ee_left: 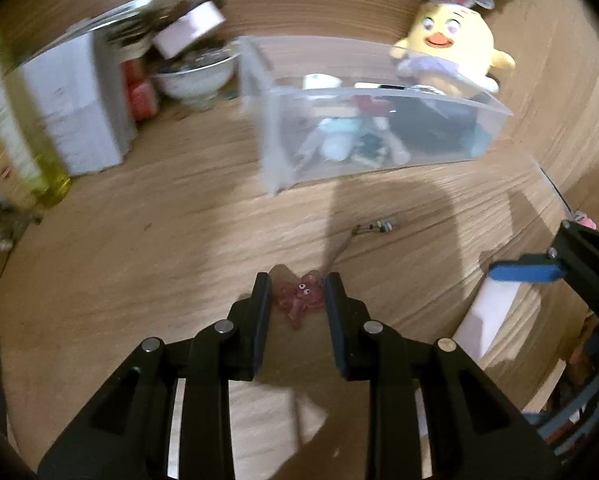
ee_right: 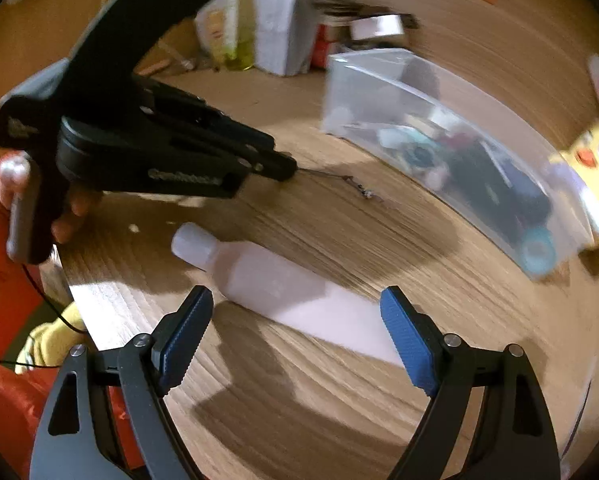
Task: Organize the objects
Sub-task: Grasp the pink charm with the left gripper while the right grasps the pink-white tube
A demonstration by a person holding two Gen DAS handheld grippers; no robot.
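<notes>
Right wrist view showing the white bottle (ee_right: 275,280) lying on the table (ee_right: 339,400), long axis running slantwise from cap at upper left to base at lower right, just ahead of the right gripper (ee_right: 297,336), fingers spread wide and holding nothing. Farther back, clear plastic bin (ee_right: 439,120) carrying assorted small items. Left wrist view showing the left gripper (ee_left: 298,300), fingers nearly closed around the pink octopus toy (ee_left: 301,300), seemingly pinching it.

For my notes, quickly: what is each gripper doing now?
Left gripper: closed on the pink toy.
Right gripper: open, above the white bottle.
</notes>
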